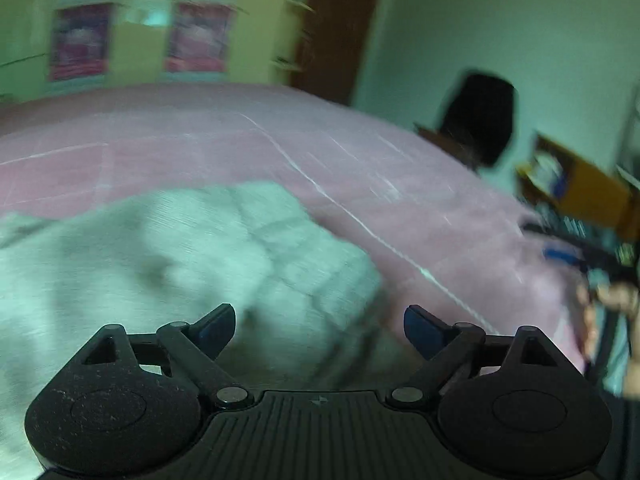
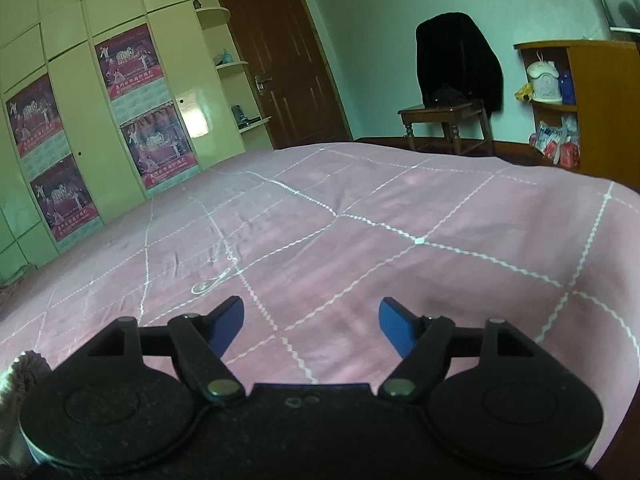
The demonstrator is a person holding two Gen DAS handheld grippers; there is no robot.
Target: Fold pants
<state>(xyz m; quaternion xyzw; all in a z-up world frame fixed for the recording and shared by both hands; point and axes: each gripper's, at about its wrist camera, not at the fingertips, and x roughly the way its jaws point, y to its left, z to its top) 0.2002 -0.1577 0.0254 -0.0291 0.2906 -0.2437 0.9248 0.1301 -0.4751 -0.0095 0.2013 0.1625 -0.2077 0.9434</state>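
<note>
While the left wrist view is smeared by blur, the left claw [image 1: 319, 326] can be made out with its blue pads [image 1: 216, 326] set wide apart and nothing pressed between them. Below and beyond it, the pants [image 1: 168, 248] are seen as a pale, greyish heap of cloth lying on the pink bedspread [image 1: 400, 168], filling the near left of that view; how they are folded cannot be told through the blur. One pad is seen against the cloth and the other near its right edge, but no grip on the fabric is shown. At the far right edge of the same view, part of a hand [image 1: 616, 296] is glimpsed beside a dark object.

The right claw [image 2: 311, 326] is likewise held open, its blue fingers [image 2: 394, 326] parted over bare bedspread [image 2: 360, 208], with nothing between them. A scrap of pale knitted cloth [image 2: 24, 364] is seen at the near left corner of the right wrist view, beside the claw's body.

Beyond the bed, a cream wardrobe [image 2: 80, 92] bearing red posters [image 2: 128, 60] is seen at far left, a brown door [image 2: 280, 60] in the middle, and a chair [image 2: 448, 120] draped with a black garment [image 2: 456, 56] to the right, beside an orange shelf unit [image 2: 600, 104].
</note>
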